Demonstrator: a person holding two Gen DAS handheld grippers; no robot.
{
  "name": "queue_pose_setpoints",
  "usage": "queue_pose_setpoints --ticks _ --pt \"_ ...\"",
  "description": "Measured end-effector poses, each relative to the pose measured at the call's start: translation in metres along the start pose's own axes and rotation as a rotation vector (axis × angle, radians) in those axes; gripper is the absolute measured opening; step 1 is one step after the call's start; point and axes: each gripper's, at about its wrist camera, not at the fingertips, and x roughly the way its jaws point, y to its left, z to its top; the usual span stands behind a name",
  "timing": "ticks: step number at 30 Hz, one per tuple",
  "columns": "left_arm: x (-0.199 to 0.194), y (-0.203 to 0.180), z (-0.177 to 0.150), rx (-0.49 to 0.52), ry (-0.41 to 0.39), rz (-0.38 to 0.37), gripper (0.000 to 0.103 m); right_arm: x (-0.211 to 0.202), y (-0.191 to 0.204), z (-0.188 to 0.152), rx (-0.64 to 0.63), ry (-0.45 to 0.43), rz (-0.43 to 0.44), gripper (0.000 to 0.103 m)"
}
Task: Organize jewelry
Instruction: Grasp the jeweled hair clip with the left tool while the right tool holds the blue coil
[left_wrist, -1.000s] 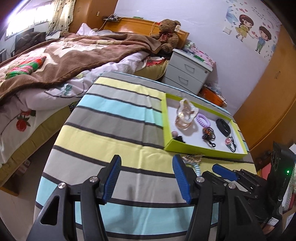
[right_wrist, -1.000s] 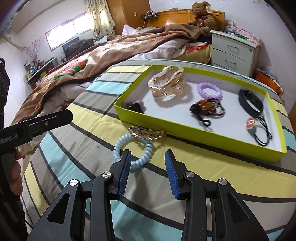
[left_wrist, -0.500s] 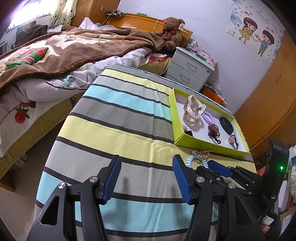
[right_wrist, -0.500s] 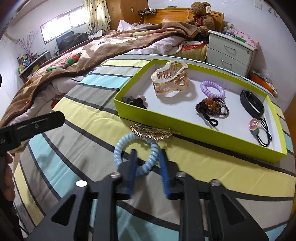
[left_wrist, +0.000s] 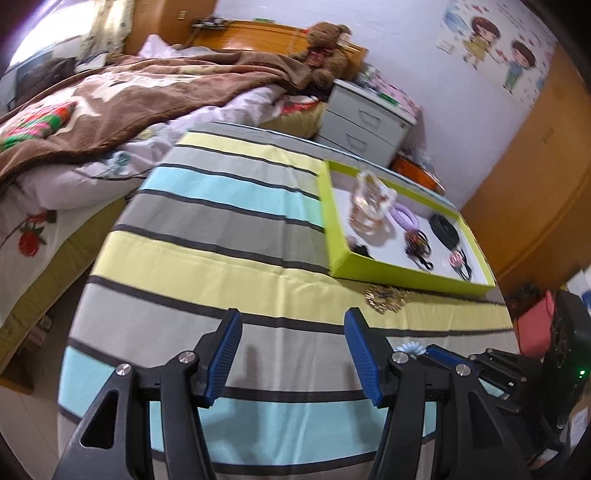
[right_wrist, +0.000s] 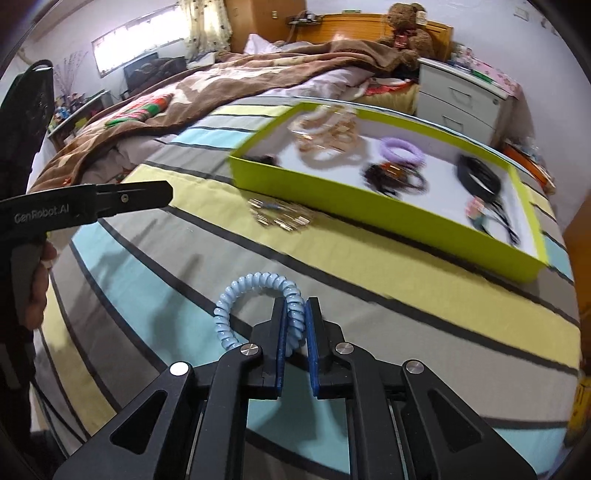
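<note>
R fingers (right_wrist: 295, 314) clamp ribbed blue coil hair tie (right_wrist: 255, 291); L fingers (left_wrist: 293, 332) spread, holding nothing.

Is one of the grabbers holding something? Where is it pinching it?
The right gripper holds the blue spiral hair tie, pinching one side of its loop. The left gripper is open and holds nothing.

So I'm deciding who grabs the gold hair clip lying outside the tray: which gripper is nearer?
Left. The open left gripper sits just short of the gold clip; the right gripper is farther back, holding the blue coil tie.
</note>
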Motion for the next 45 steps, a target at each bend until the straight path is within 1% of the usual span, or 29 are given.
queue_pose_setpoints --ticks 3,6,9,12,15,17,20,27,30,31,32,35,37,40,42,44,45 --pt "0.011 -0.016 0.001 0.062 0.028 -0.013 0.06 -0.01 -0.019 -0.011 0.023 -0.004 -0.047 0.01" --pt "0.022 -0.032 0.003 0.114 0.044 -0.032 0.06 -0.017 -0.035 -0.018 0.049 -0.007 -0.073 0.01" --pt "0.032 -0.047 0.006 0.153 0.054 -0.031 0.06 -0.023 -0.053 -0.024 0.085 -0.016 -0.101 0.01" --pt "0.041 -0.059 0.009 0.187 0.067 -0.042 0.06 -0.028 -0.062 -0.029 0.114 -0.026 -0.101 0.01" --pt "0.048 -0.069 0.01 0.216 0.069 -0.021 0.06 -0.031 -0.067 -0.033 0.125 -0.032 -0.106 0.01" --pt "0.053 -0.075 0.01 0.231 0.079 -0.022 0.06 -0.033 -0.069 -0.035 0.133 -0.037 -0.102 0.01" --pt "0.058 -0.082 0.009 0.232 0.092 -0.05 0.06 -0.034 -0.073 -0.036 0.143 -0.043 -0.101 0.01" --pt "0.058 -0.1 0.002 0.282 0.117 -0.122 0.06 -0.035 -0.076 -0.038 0.155 -0.054 -0.091 0.01" --pt "0.054 -0.106 -0.005 0.3 0.149 -0.189 0.06 -0.035 -0.077 -0.038 0.156 -0.056 -0.088 0.01" --pt "0.052 -0.109 -0.008 0.32 0.151 -0.199 0.06 -0.035 -0.078 -0.038 0.156 -0.056 -0.088 0.01" --pt "0.05 -0.111 -0.009 0.337 0.144 -0.194 0.06 -0.035 -0.078 -0.038 0.158 -0.058 -0.086 0.01" --pt "0.048 -0.113 -0.003 0.346 0.082 -0.096 0.06 -0.035 -0.079 -0.039 0.16 -0.061 -0.084 0.01" --pt "0.051 -0.114 0.002 0.359 0.078 -0.061 0.06 -0.035 -0.079 -0.039 0.161 -0.062 -0.082 0.01" --pt "0.065 -0.12 0.002 0.412 0.111 -0.036 0.06 -0.036 -0.079 -0.039 0.163 -0.063 -0.078 0.01" --pt "0.068 -0.127 0.001 0.444 0.103 -0.005 0.06 -0.035 -0.079 -0.038 0.163 -0.063 -0.077 0.01" --pt "0.07 -0.133 0.001 0.45 0.111 -0.031 0.06 -0.035 -0.079 -0.038 0.161 -0.064 -0.077 0.01" --pt "0.071 -0.135 0.0 0.448 0.116 -0.026 0.06 -0.035 -0.079 -0.038 0.161 -0.064 -0.075 0.01"
